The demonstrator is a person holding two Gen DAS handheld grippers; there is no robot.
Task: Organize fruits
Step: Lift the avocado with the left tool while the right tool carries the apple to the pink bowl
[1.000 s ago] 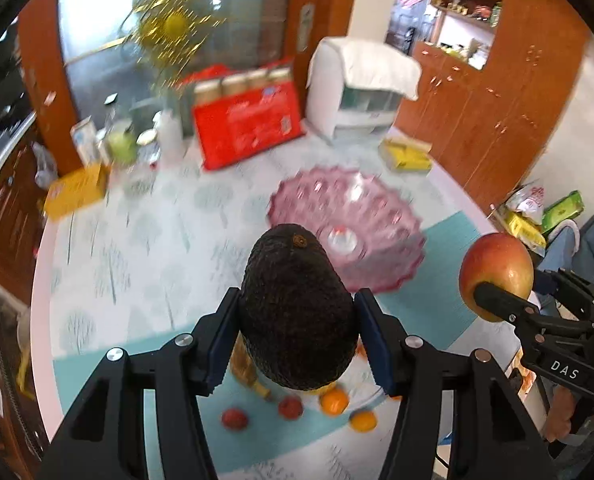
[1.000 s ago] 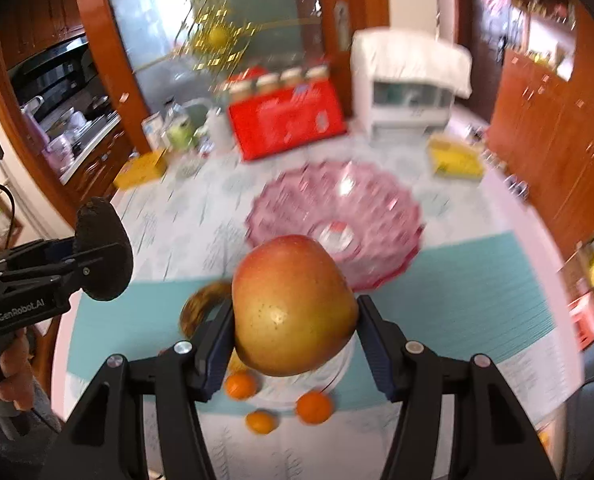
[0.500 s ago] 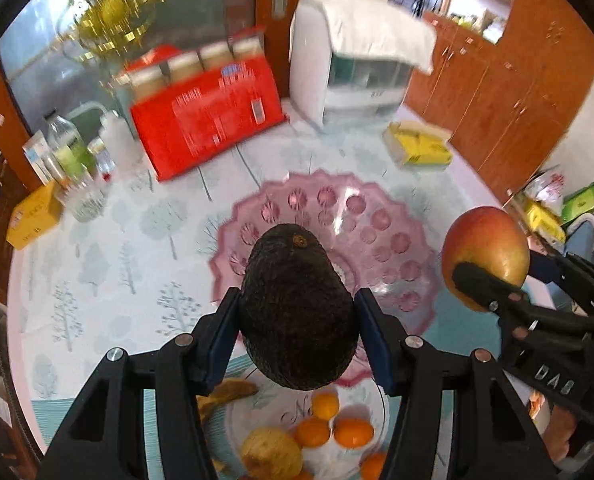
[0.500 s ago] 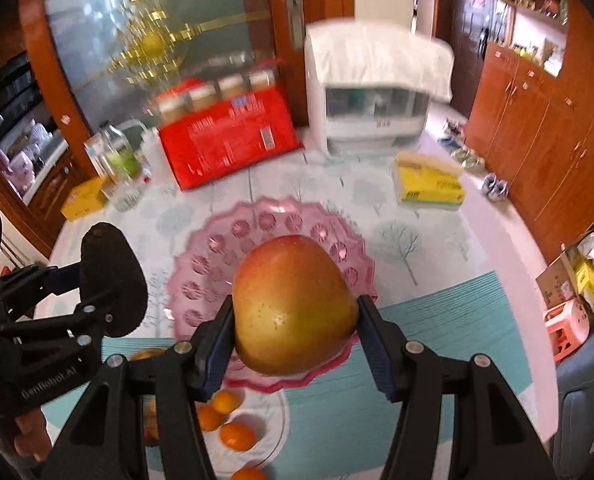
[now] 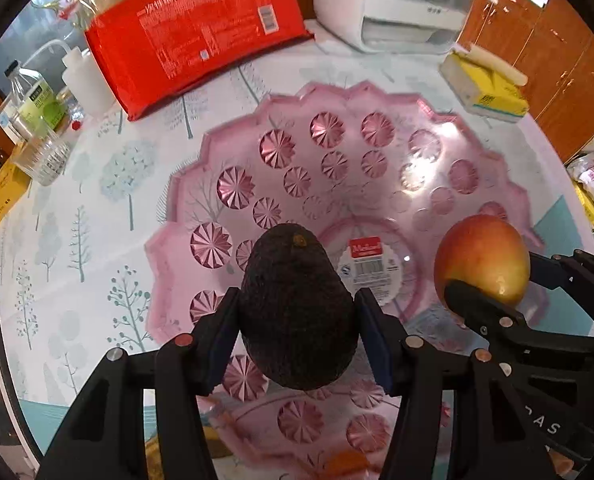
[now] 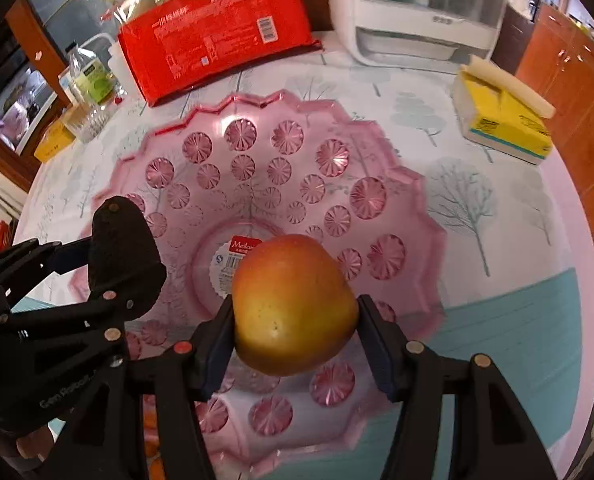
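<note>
Bright, even light — glare on pink bowl (image 5: 425,168); fisheye edges dark, background perhaps motion-blurred.

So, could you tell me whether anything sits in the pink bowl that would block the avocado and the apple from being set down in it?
Nothing visible does. The pink bowl holds no fruit, only a sticker on its base. The avocado in the left tongs and the apple in the right tongs both hang over it.
</note>
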